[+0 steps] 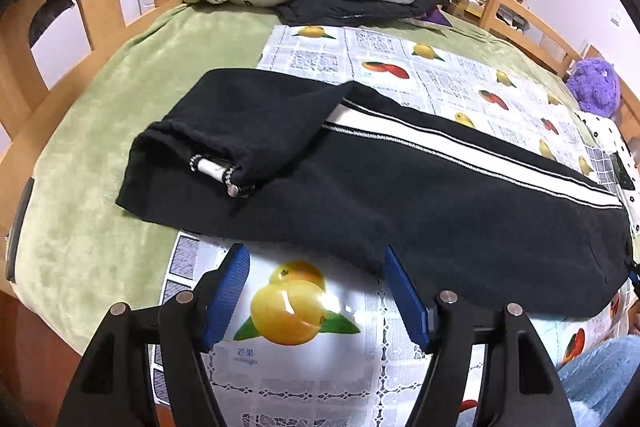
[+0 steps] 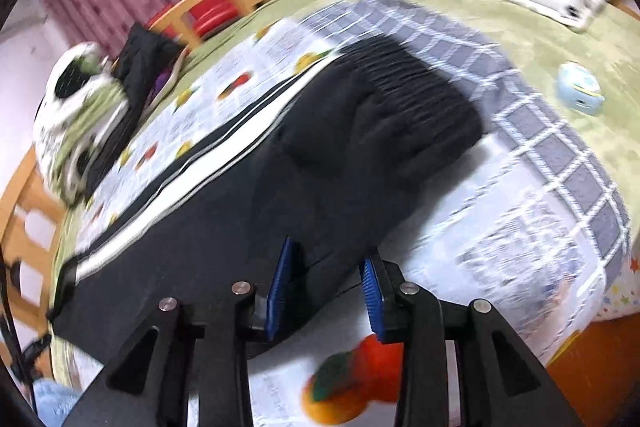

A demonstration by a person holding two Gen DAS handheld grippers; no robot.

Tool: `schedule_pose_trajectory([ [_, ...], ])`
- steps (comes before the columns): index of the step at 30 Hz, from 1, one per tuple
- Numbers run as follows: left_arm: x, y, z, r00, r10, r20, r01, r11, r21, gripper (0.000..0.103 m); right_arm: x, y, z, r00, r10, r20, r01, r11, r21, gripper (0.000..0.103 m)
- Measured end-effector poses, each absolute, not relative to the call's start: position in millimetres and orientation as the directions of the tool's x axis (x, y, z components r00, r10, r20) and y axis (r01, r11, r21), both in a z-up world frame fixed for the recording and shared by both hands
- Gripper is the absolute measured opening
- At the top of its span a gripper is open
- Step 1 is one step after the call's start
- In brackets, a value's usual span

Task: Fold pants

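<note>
Bed under green blanket, fruit-print cloth on top. Your black pants lie folded lengthwise across it, white side stripe showing, cuff flipped back. Left gripper and right gripper: jaws apart, holding nothing.

One pair of black pants; one fruit-print cloth; two grippers, left and right; one purple plush toy at far right.

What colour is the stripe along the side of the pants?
White side stripe on the black pants; clearest in left wrist view.
</note>
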State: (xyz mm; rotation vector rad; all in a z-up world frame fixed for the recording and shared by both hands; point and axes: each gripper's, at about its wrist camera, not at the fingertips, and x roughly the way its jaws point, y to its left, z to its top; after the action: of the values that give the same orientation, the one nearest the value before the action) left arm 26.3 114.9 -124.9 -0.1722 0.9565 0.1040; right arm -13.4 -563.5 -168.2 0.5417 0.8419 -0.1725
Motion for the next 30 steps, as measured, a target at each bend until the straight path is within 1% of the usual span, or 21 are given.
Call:
schedule_pose_trajectory([
  [2,28.8,113.2,-124.7,0.577,0.031,-0.816,-0.171,0.982,-0.083,0.068,-16.8,-580.4,-170.7,0.682,0.035,-0.731,0.404,0.815,0.416,0.037],
  [4,31.3,111.0,-125.1,0.586,0.044,-0.809,-0.166,0.984,-0.067,0.068,-9.9,-594.7,-178.1,0.691,0.055,-0.72,0.426,0.774,0.469,0.043],
  [6,40.4,110.1,-128.3,0.58,0.07,-0.812,-0.176,0.983,-0.041,0.068,8.1,-604.0,-188.8,0.687,0.091,-0.721,0.431,0.747,0.506,0.044],
  [7,43.9,108.8,-129.1,0.575,0.075,-0.815,-0.181,0.983,-0.037,0.068,17.0,-605.9,-192.7,0.68,0.096,-0.727,0.435,0.745,0.506,0.048],
  [8,47.5,109.4,-130.1,0.571,0.076,-0.817,-0.185,0.982,-0.039,0.068,27.9,-608.0,-198.9,0.671,0.104,-0.734,0.443,0.738,0.51,0.059],
  [9,51.3,110.2,-131.5,0.569,0.072,-0.819,-0.187,0.981,-0.044,0.068,36.7,-608.9,-202.7,0.672,0.108,-0.733,0.45,0.727,0.519,0.064],
  [10,55.0,110.6,-133.1,0.568,0.07,-0.82,-0.188,0.981,-0.046,0.068,43.7,-609.2,-204.9,0.674,0.106,-0.731,0.456,0.718,0.526,0.065],
  [13,63.3,111.0,-137.9,0.563,0.092,-0.821,-0.207,0.978,-0.032,0.068,59.4,-604.6,-199.1,0.681,0.036,-0.732,0.48,0.732,0.483,0.035],
  [14,65.9,111.8,-139.7,0.56,0.097,-0.823,-0.216,0.976,-0.033,0.068,63.8,-606.0,-192.8,0.695,0.03,-0.719,0.456,0.755,0.471,0.03],
  [15,67.0,112.3,-140.2,0.56,0.095,-0.823,-0.22,0.975,-0.037,0.068,67.0,-609.0,-187.6,0.703,0.025,-0.71,0.445,0.763,0.468,0.028],
  [18,68.7,112.6,-140.8,0.563,0.084,-0.822,-0.221,0.974,-0.052,0.068,69.7,-626.9,-168.5,0.751,0.004,-0.66,0.431,0.755,0.495,0.026],
  [20,68.4,111.2,-140.7,0.565,0.088,-0.82,-0.216,0.975,-0.045,0.068,71.0,-639.4,-165.3,0.758,-0.035,-0.651,0.464,0.73,0.502,0.027],
  [22,66.9,109.2,-140.8,0.573,0.101,-0.813,-0.211,0.977,-0.027,0.068,80.1,-647.5,-175.1,0.71,-0.038,-0.703,0.508,0.719,0.474,0.032],
  [24,65.7,108.6,-138.9,0.579,0.129,-0.805,-0.216,0.976,0.001,0.068,85.6,-649.0,-184.8,0.655,-0.02,-0.756,0.513,0.746,0.425,0.034],
  [27,63.1,114.5,-133.9,0.597,0.132,-0.791,-0.22,0.976,-0.003,0.068,69.7,-642.7,-183.1,0.623,-0.046,-0.78,0.491,0.8,0.345,0.035],
  [30,72.5,124.7,-133.9,0.598,0.137,-0.789,-0.227,0.974,-0.003,0.068,49.9,-631.0,-165.5,0.617,-0.088,-0.782,0.465,0.842,0.272,0.035],
])
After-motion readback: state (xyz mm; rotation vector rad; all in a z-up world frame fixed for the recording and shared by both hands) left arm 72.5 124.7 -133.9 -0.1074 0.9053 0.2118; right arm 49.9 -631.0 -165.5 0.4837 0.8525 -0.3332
